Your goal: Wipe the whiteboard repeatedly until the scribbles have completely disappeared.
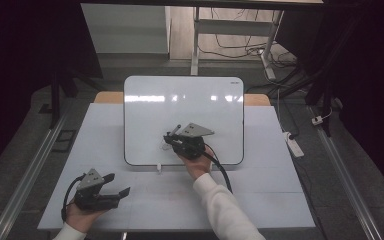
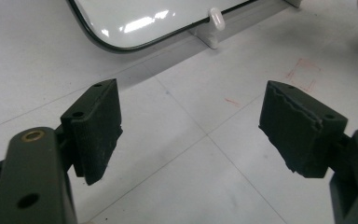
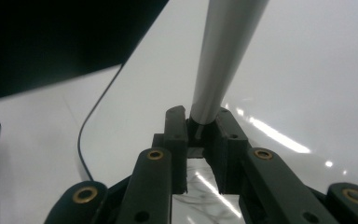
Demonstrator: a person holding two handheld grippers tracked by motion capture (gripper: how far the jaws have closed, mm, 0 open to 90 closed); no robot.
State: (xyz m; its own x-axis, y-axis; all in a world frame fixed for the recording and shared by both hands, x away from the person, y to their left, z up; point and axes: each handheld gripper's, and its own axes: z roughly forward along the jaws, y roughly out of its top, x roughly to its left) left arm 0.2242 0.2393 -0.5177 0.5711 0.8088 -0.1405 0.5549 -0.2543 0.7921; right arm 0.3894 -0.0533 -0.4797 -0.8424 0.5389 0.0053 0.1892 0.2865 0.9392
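The right tongs (image 3: 200, 122) are pinching a grey marker (image 3: 223, 51) over the whiteboard's (image 1: 145, 100) lower middle, apparently preparing to write; the tip needs lowering. The left tongs (image 2: 193, 126) are resting spread near the bench's (image 1: 260, 195) front-left corner.

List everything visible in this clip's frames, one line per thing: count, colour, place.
whiteboard: one, white with dark rim, propped upright mid-table
marker: one, grey barrel, clamped in right hand-held gripper, over the whiteboard
white clip stand: one, at the whiteboard's lower edge
table: one, white surface
power strip: one, white, floor at right
left hand-held gripper: one, black, open, low over the table's near left
right hand-held gripper: one, black, shut on marker
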